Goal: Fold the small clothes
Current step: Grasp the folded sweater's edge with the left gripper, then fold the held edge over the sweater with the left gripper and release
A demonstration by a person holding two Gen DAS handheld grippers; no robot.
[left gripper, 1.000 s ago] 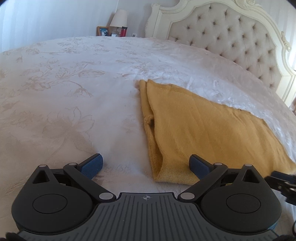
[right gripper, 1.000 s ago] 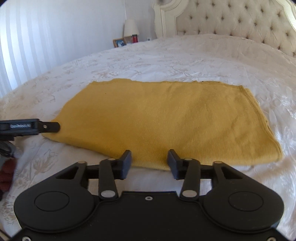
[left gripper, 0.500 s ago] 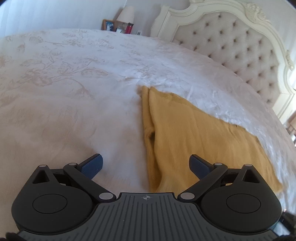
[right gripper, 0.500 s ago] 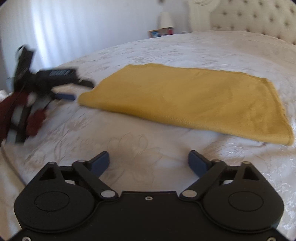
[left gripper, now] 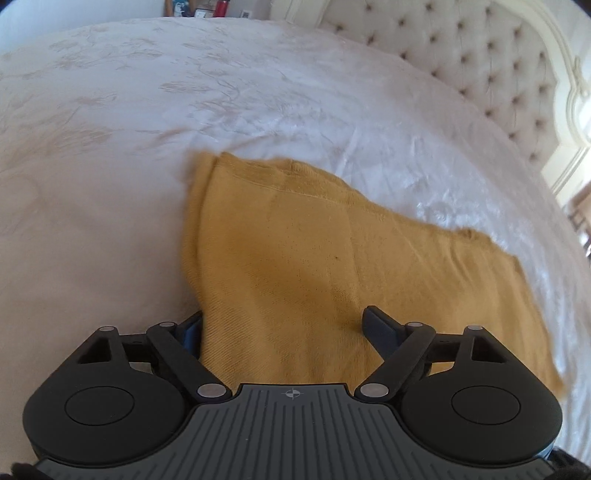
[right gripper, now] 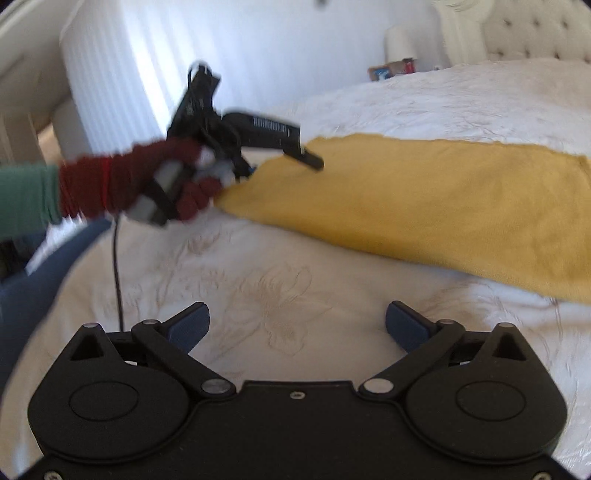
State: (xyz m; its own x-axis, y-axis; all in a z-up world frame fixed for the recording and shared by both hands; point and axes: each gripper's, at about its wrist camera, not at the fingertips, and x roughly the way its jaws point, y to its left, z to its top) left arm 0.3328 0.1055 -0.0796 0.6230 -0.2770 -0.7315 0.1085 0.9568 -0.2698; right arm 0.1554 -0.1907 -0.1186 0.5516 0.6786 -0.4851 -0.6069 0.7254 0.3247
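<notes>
Left gripper (left gripper: 284,328) jaws wide, yellow garment (left gripper: 332,266) corner between them, ungripped. Right gripper (right gripper: 297,325) jaws wide over bedspread (right gripper: 280,295), empty.

A white bedspread (left gripper: 258,92) with a pale embroidered flower pattern covered the bed. A cream tufted headboard (left gripper: 491,62) with a carved frame stood at its far end. Beyond the bed's far corner sat a white lampshade (right gripper: 399,40), a picture frame (right gripper: 380,71) and a small red container (left gripper: 221,6). White vertically ribbed curtains (right gripper: 122,74) hung along the wall.
</notes>
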